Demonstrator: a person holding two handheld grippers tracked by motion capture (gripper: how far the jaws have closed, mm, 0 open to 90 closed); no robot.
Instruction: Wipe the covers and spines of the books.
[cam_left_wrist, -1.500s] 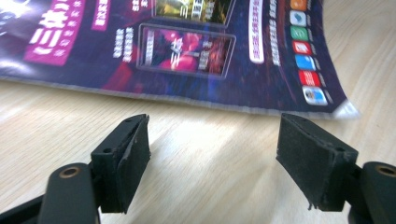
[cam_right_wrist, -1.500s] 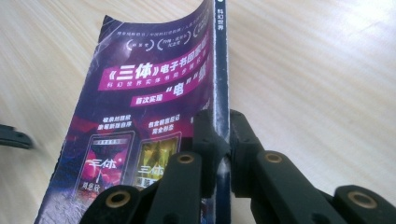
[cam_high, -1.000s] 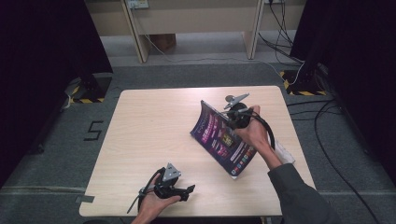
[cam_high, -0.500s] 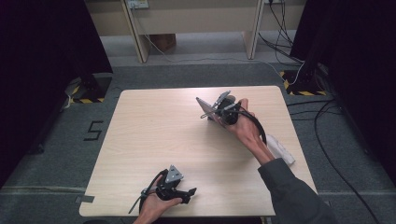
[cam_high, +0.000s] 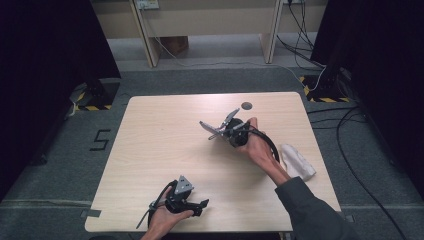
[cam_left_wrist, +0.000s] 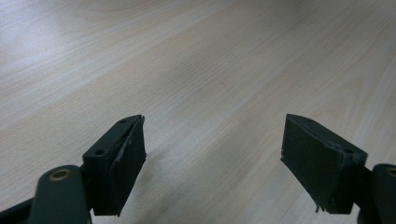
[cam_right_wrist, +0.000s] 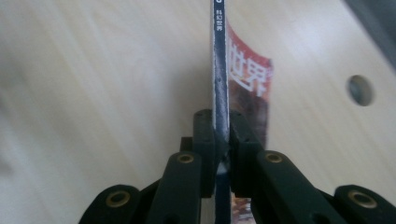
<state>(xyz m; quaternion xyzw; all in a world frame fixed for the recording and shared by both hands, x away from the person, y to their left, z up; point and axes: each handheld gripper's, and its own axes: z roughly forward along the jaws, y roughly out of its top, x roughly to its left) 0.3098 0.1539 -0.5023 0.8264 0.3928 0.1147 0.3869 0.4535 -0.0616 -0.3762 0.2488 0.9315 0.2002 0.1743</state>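
My right gripper (cam_high: 223, 131) is over the middle of the wooden table (cam_high: 160, 135), held in a hand that comes in from the right. In the right gripper view its jaws (cam_right_wrist: 220, 126) are shut on the dark spine edge of a thin magazine (cam_right_wrist: 219, 56). The magazine stands on edge, and its red cover with white characters (cam_right_wrist: 254, 79) shows to the right of the spine. From above the magazine (cam_high: 209, 128) is a thin grey sliver left of the gripper. My left gripper (cam_high: 199, 205) rests near the table's front edge. Its jaws (cam_left_wrist: 212, 140) stand wide open over bare wood.
A crumpled white cloth (cam_high: 297, 161) lies at the table's right edge, by the right forearm. A round cable hole (cam_high: 246, 106) sits at the back of the table, also seen from the right gripper (cam_right_wrist: 359, 90). Cables run over the floor on the right.
The right hand has carried the magazine leftward toward the table's middle and turned it, so its colourful cover no longer faces the high camera. The left gripper has stayed put.
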